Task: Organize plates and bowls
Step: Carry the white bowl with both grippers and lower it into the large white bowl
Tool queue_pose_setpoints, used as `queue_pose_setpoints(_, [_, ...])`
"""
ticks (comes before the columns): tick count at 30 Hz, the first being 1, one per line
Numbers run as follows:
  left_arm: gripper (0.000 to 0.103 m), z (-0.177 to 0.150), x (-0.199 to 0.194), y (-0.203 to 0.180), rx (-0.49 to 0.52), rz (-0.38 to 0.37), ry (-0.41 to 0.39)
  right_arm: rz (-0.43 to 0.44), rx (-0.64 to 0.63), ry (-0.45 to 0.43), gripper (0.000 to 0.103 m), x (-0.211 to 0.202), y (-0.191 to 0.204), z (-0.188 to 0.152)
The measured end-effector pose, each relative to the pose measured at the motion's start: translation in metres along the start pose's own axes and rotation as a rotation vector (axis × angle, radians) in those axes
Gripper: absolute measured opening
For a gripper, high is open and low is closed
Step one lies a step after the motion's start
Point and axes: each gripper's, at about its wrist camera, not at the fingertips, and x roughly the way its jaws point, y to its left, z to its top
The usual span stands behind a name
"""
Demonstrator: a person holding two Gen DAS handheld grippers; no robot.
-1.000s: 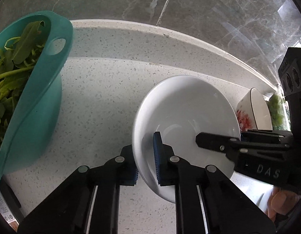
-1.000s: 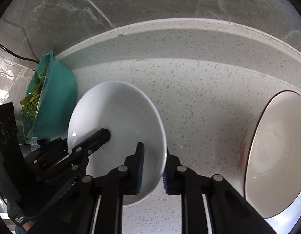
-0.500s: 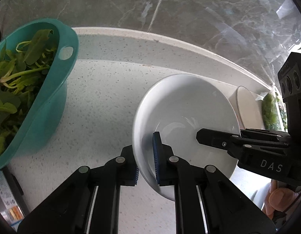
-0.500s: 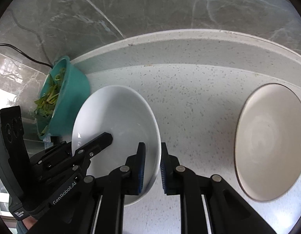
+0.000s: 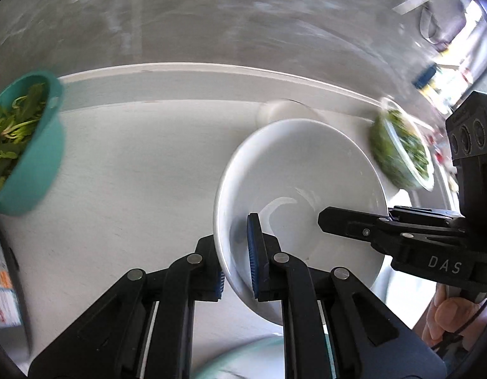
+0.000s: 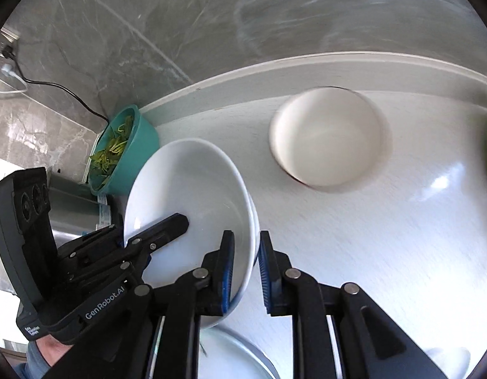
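Note:
Both grippers hold one white bowl (image 5: pixel 303 170) by opposite rims, above the white speckled counter (image 5: pixel 142 170). My left gripper (image 5: pixel 235 259) is shut on its left rim. My right gripper (image 6: pixel 246 268) is shut on its right rim, with the bowl (image 6: pixel 186 186) tilted. A cream bowl (image 6: pixel 328 135) stands on the counter beyond, near the back ledge; its top edge shows behind the white bowl in the left wrist view (image 5: pixel 281 110).
A teal basin of greens (image 5: pixel 22 145) sits far left, also in the right wrist view (image 6: pixel 120 151). A bowl of greens (image 5: pixel 401 148) is at the far right. A pale rounded dish (image 6: pixel 231 353) lies below the grippers. A marble wall backs the counter.
Both grippers have lifted the white bowl and drawn back from the counter. The cream bowl and teal basin look smaller and farther. The now frames are motion-blurred.

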Motion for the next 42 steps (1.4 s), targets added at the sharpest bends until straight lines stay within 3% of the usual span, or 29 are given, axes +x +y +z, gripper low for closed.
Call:
queue_pose_setpoints(10, [0.011,-0.072,-0.007,-0.170,0.189,-0.107,0.072,-0.059,0.148,-0.089,0.023,-0.097,-0.093,-0.087])
queue_pose_setpoints(15, [0.011,-0.106,0.010,-0.238,0.274,-0.118,0.127,-0.071,0.212,-0.086,0.025,-0.121,-0.139,-0.124])
queue_pose_setpoints(18, [0.011,-0.122,0.022,-0.260,0.304,-0.106,0.156,-0.060,0.245,-0.063,0.025,-0.122,-0.162,-0.142])
queue_pose_setpoints(27, [0.014,-0.150,0.059,-0.300,0.317,-0.071,0.224,-0.043,0.266,-0.002,0.025,-0.117,-0.202,-0.169])
queue_pose_setpoints(33, [0.018,-0.152,0.079,-0.298,0.327,-0.013,0.236,-0.047,0.227,0.047,0.025,-0.106,-0.203,-0.170])
queue_pose_setpoints(42, [0.022,-0.157,0.087,-0.280,0.334,0.008,0.223,-0.117,0.149,0.080,0.025,-0.090,-0.191,-0.170])
